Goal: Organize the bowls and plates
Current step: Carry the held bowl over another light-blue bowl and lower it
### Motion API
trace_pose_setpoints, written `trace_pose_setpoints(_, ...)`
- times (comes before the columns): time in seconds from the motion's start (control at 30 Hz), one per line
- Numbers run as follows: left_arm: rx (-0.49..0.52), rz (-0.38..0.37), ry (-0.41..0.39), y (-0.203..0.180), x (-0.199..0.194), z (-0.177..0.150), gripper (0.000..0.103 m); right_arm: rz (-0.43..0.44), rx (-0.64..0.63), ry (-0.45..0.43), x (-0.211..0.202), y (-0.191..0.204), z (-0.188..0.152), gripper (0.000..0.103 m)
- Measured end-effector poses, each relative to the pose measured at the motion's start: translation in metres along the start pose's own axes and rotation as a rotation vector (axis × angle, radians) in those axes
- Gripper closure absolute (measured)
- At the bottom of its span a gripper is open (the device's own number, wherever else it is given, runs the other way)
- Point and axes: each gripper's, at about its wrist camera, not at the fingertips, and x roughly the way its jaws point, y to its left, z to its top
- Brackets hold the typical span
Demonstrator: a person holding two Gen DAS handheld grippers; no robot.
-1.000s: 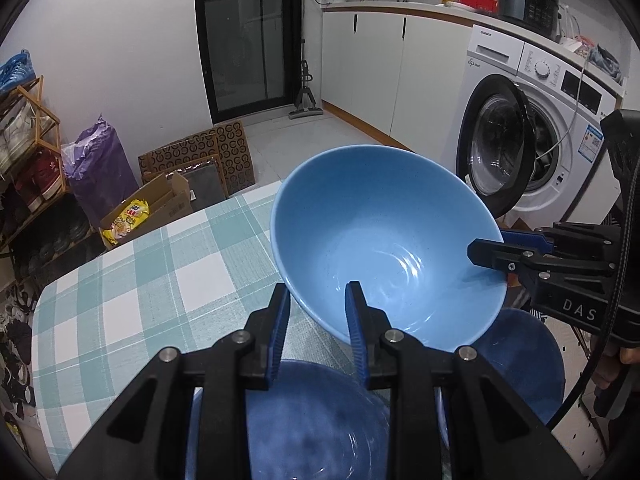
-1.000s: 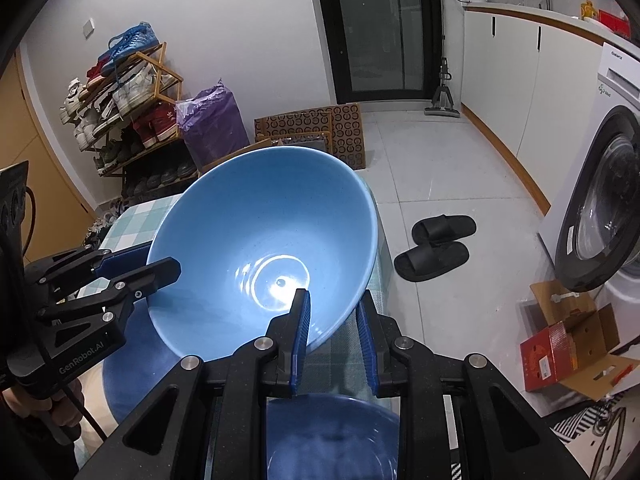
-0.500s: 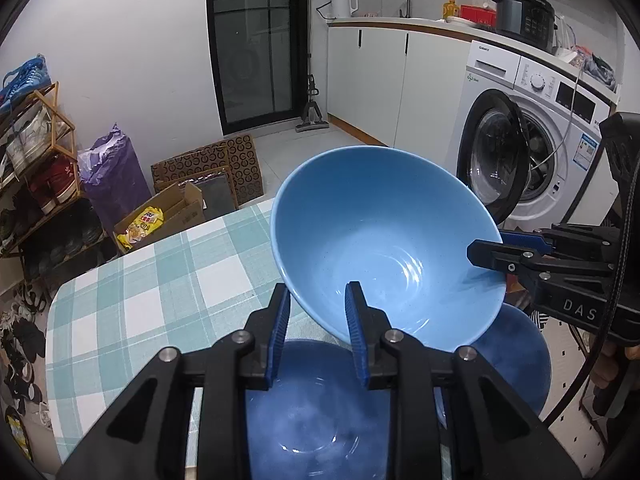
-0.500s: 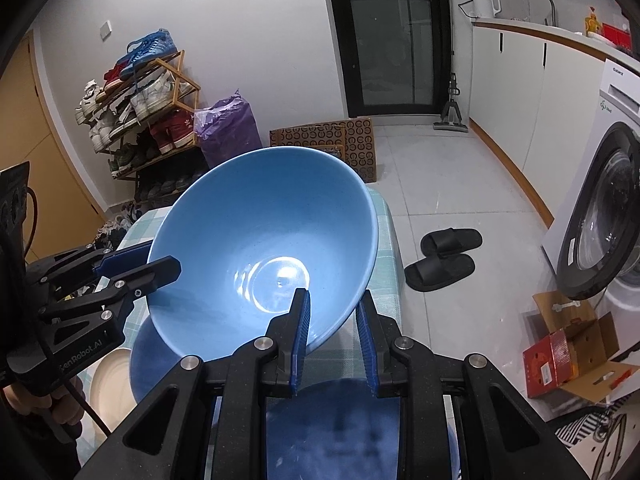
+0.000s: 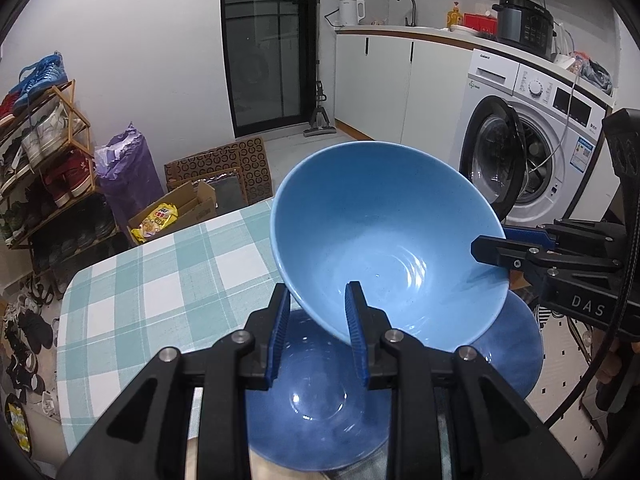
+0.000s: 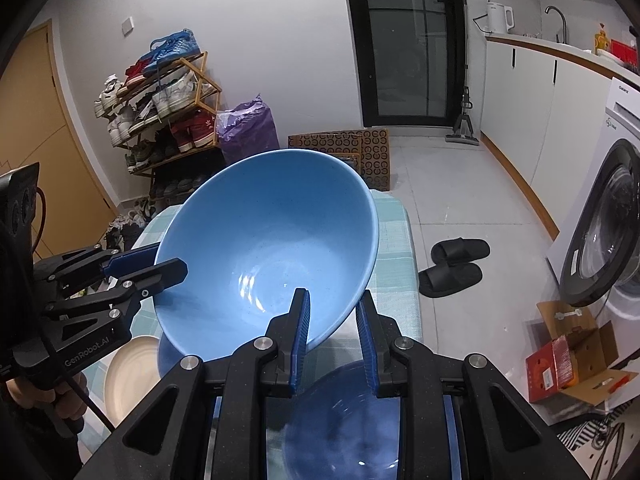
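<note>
Checked tabletop [image 5: 168,280], tiled kitchen: washing machine [image 5: 532,152] right, shoe rack [image 6: 160,108] far left; both claws, left claw [image 5: 316,316] and right claw [image 6: 332,320], grip light-blue bowl [image 5: 384,240].

A wooden shoe rack [image 6: 160,108] crammed with sneakers stands against the white wall, a purple bag [image 6: 248,130] just beside it. Patterned cardboard sheets [image 6: 352,148] lean near the dark glass door [image 6: 404,40]. A pair of black slippers [image 6: 456,266] lies on the tiled floor. The washing machine [image 5: 536,152] has its door open (a kettle [image 5: 352,11] sits on the counter beyond). An open cardboard box [image 6: 576,356] holds red packaging.
</note>
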Motion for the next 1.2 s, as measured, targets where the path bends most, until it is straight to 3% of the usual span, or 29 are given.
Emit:
trace_pose_setpoints(0.47,-0.017,0.026,0.001,0.01,-0.021,-0.024,0.076,0.04,-0.024,0.017,-0.008,0.034,-0.021,0.079)
trace_pose_setpoints(1.2,-0.062,0.053,0.056,0.031,-0.014,-0.063,0.076,0.071,-0.061,0.092,0.03,0.065,-0.044,0.079)
